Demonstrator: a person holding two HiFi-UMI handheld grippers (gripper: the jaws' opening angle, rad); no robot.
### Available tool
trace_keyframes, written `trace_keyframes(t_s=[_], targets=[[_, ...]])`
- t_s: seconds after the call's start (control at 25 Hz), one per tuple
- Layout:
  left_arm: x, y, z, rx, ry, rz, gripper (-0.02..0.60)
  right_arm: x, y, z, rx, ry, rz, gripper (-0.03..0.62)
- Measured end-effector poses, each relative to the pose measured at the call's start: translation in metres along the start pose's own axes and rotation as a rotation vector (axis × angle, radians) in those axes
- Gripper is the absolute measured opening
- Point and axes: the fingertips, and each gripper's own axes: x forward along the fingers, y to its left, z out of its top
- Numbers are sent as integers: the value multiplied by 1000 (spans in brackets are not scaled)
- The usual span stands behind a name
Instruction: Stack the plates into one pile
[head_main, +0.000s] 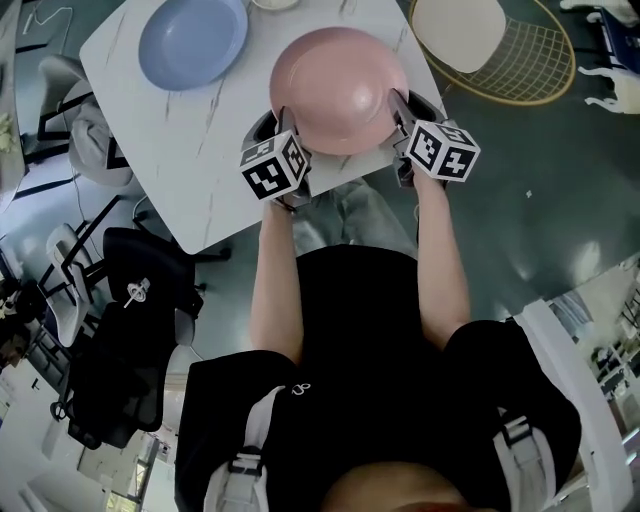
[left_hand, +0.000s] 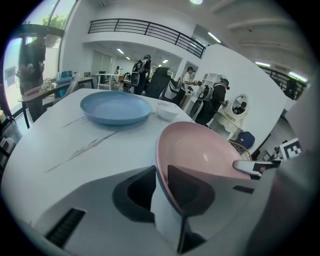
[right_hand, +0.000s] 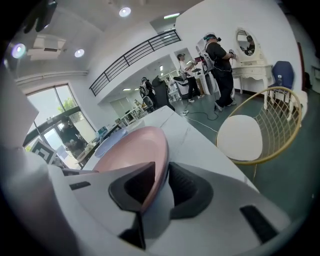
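Observation:
A pink plate (head_main: 340, 90) sits at the near edge of the white marble table (head_main: 200, 160). My left gripper (head_main: 280, 125) is shut on its left rim and my right gripper (head_main: 400, 112) on its right rim. In the left gripper view the pink plate (left_hand: 205, 150) has its rim pinched between the jaws of the left gripper (left_hand: 161, 187). The right gripper view shows the same on the other side, with the plate's (right_hand: 130, 150) rim between the jaws of the right gripper (right_hand: 162, 185). A blue plate (head_main: 193, 42) lies flat at the table's far left, also in the left gripper view (left_hand: 115, 107).
A small white bowl (left_hand: 167, 111) stands beyond the blue plate. A gold wire chair with a white seat (head_main: 490, 45) stands right of the table. A black office chair (head_main: 130, 270) is at the near left. People stand in the room's background.

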Motion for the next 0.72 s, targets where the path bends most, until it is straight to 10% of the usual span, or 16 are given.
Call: trace_keyframes(t_s=[0.72], targets=[[-46,141,117,-154,-205,146,84,105,170,69,-156,-19,161,92]])
